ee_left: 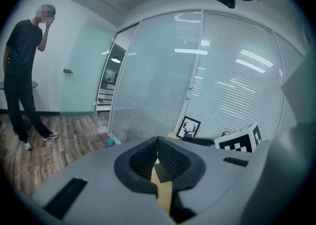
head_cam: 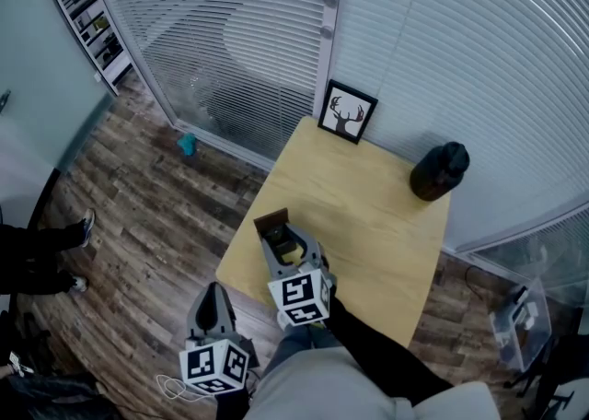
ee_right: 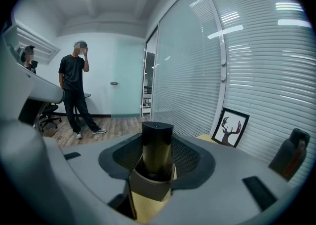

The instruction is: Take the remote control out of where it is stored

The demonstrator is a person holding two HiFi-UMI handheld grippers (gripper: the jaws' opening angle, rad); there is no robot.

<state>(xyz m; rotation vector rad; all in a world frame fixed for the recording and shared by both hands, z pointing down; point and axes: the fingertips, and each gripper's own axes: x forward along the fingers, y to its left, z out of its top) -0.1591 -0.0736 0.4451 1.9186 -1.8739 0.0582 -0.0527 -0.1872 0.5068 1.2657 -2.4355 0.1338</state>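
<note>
Right gripper view: remote control (ee_right: 157,142) upright in holder (ee_right: 150,185); deer picture (ee_right: 230,127) beyond.

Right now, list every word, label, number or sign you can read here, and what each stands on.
None: no readable words or numbers anywhere.
The marker cubes carry only black-and-white square patterns.
The framed picture shows a deer's antlers, no caption.
Items on the far shelves are too small to read.

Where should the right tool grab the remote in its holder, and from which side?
Grip the remote on its exposed upper body, above the holder rim; its lower end is hidden inside. It stands upright, so come in about level from the near side, where the open right tool brackets it, one pad on each side, then probably pull straight up.
</note>
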